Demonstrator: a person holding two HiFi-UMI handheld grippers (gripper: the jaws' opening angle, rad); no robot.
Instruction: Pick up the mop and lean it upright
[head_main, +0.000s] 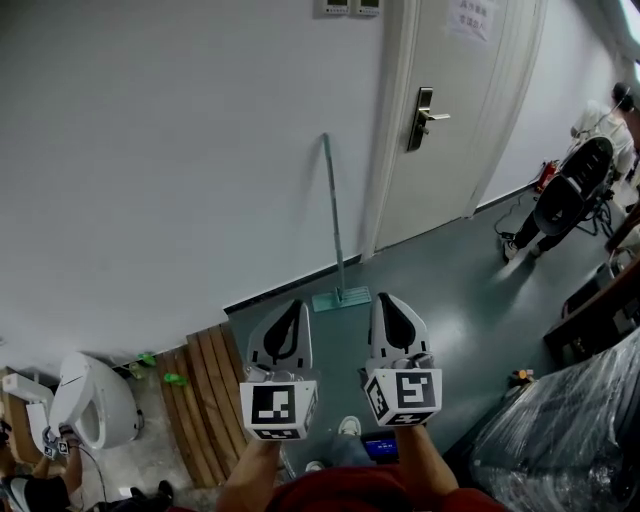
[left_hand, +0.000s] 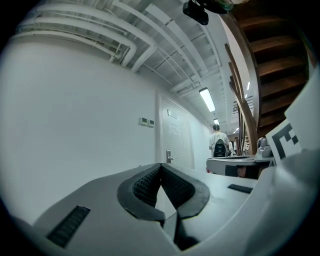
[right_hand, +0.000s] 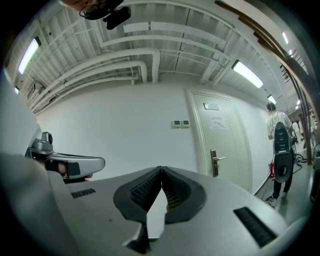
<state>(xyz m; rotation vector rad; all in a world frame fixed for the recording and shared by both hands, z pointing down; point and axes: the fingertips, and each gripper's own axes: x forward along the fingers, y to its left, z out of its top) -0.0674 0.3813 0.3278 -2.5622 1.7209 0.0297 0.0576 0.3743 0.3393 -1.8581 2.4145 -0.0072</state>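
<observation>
Left gripper view: the left gripper (left_hand: 160, 166) has its jaws pressed together with nothing between them. The right gripper (right_hand: 161, 170) is closed and empty likewise (both are held level, side by side, facing the wall). Beyond their tips in the head view, the mop (head_main: 334, 215) stands upright against the white wall (head_main: 180, 150), touched by neither. Its flat head rests on the grey floor (head_main: 450, 300), left of the door (head_main: 440, 110). Wooden slats (head_main: 205, 400) lie further left.
</observation>
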